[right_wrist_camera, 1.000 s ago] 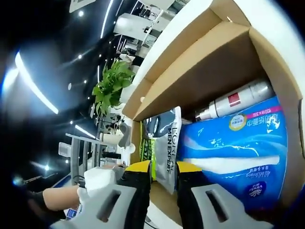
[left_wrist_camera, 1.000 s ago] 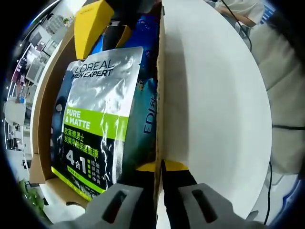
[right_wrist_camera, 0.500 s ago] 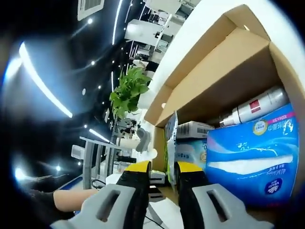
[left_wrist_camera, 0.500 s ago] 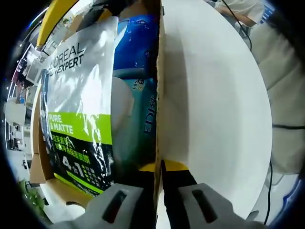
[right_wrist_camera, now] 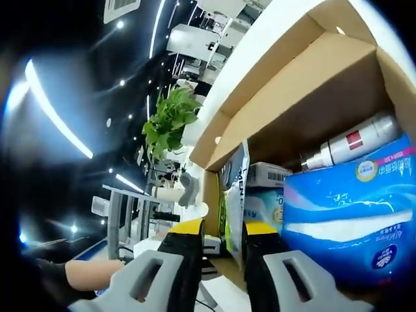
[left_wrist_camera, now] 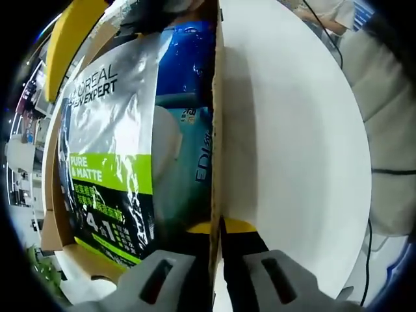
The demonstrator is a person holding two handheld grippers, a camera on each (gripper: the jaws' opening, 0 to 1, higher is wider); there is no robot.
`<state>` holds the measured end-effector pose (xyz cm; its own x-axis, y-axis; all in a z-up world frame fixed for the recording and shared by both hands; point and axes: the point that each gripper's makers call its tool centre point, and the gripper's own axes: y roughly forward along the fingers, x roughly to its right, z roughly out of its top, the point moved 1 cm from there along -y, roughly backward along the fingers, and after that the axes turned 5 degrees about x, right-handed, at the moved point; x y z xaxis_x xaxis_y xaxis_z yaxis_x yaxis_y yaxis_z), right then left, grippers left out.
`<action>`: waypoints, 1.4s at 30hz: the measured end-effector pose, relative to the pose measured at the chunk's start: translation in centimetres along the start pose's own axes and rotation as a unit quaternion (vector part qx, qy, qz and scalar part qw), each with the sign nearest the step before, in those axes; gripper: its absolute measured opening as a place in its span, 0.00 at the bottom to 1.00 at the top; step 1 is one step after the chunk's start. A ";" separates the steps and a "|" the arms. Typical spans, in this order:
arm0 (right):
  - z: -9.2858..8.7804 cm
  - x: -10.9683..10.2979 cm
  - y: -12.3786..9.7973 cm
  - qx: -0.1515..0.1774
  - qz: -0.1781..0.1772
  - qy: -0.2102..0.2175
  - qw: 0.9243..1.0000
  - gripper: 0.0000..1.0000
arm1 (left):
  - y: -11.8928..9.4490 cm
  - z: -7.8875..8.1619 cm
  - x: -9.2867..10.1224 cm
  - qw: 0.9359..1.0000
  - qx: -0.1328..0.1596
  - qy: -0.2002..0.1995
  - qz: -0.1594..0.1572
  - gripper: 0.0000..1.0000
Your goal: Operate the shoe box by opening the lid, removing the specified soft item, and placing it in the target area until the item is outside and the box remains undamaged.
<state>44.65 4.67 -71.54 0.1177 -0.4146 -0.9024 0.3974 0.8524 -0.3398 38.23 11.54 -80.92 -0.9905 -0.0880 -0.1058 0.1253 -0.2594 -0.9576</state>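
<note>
The cardboard shoe box (left_wrist_camera: 52, 195) lies open, and its white lid (left_wrist_camera: 292, 143) stands up on the right. My left gripper (left_wrist_camera: 219, 227) is shut on the lid's cardboard edge. A silver, black and green L'Oreal Men Expert pouch (left_wrist_camera: 110, 149) rises partly out of the box, held at its top by the yellow fingers (left_wrist_camera: 75, 32) of my right gripper. In the right gripper view, that gripper (right_wrist_camera: 221, 231) is shut on the pouch (right_wrist_camera: 235, 188), which shows edge-on between the jaws, above the box interior (right_wrist_camera: 305, 91).
Inside the box lie a blue tissue pack (right_wrist_camera: 344, 208), a white spray bottle (right_wrist_camera: 354, 144), a small white carton (right_wrist_camera: 266, 174) and a teal pack (left_wrist_camera: 195, 162). A potted plant (right_wrist_camera: 170, 123) stands beyond the box. A person's hand (right_wrist_camera: 84, 273) is at the lower left.
My right gripper has lifted the pouch from lying flat in the box to standing tilted on edge, uncovering the packs beneath. My left gripper still holds the lid.
</note>
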 end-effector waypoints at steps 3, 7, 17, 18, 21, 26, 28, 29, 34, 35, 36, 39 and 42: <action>-0.2 -0.1 0.4 0.000 0.001 -0.006 1.000 0.21 | 0.0 0.0 0.0 1.000 0.000 0.000 0.000 0.01; -0.7 -0.1 0.8 -0.006 -0.001 -0.009 1.000 0.20 | 0.0 0.0 0.0 1.000 0.000 0.000 0.000 0.01; -0.6 0.9 1.0 0.010 -0.016 0.007 1.000 0.12 | 0.0 0.0 0.0 1.000 0.000 -0.001 0.002 0.01; -0.6 0.8 1.0 0.011 -0.015 0.007 1.000 0.11 | 0.0 0.0 0.0 1.000 0.000 -0.001 0.002 0.01; -0.6 1.0 1.0 0.014 -0.011 0.020 1.000 0.11 | -0.1 0.0 0.0 1.000 0.000 -0.001 0.002 0.01; -0.5 1.1 1.1 0.017 -0.014 0.026 0.999 0.11 | -0.1 0.0 0.0 1.000 0.000 -0.001 0.002 0.01; -0.5 1.1 1.0 0.018 -0.013 0.028 0.999 0.09 | -0.1 0.0 0.0 1.000 0.000 -0.001 0.002 0.01; -0.5 1.1 1.0 0.018 -0.013 0.028 0.999 0.08 | -0.1 0.0 0.0 1.000 0.000 -0.001 0.002 0.01; -0.6 1.0 0.9 0.019 -0.016 0.021 0.999 0.01 | -0.1 0.0 0.0 1.000 0.000 -0.001 0.002 0.01; -0.6 1.0 0.9 0.019 -0.017 0.021 0.999 0.01 | -0.1 0.0 0.0 1.000 0.000 -0.001 0.002 0.01; -0.6 1.1 0.9 0.019 -0.018 0.022 0.999 0.00 | -0.1 0.0 0.0 1.000 0.000 -0.001 0.002 0.01; -0.6 0.8 0.9 0.021 -0.013 0.019 1.000 0.00 | -0.1 0.0 0.0 1.000 0.000 0.000 0.002 0.01; -0.6 0.8 1.0 0.021 -0.011 0.014 1.000 0.00 | -0.1 0.0 0.0 1.000 0.000 0.000 0.002 0.01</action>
<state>44.61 5.35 -72.71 0.0832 -0.4242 -0.9017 0.4373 0.8287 -0.3494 38.24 11.57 -80.85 -0.9899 -0.0898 -0.1095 0.1294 -0.2587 -0.9573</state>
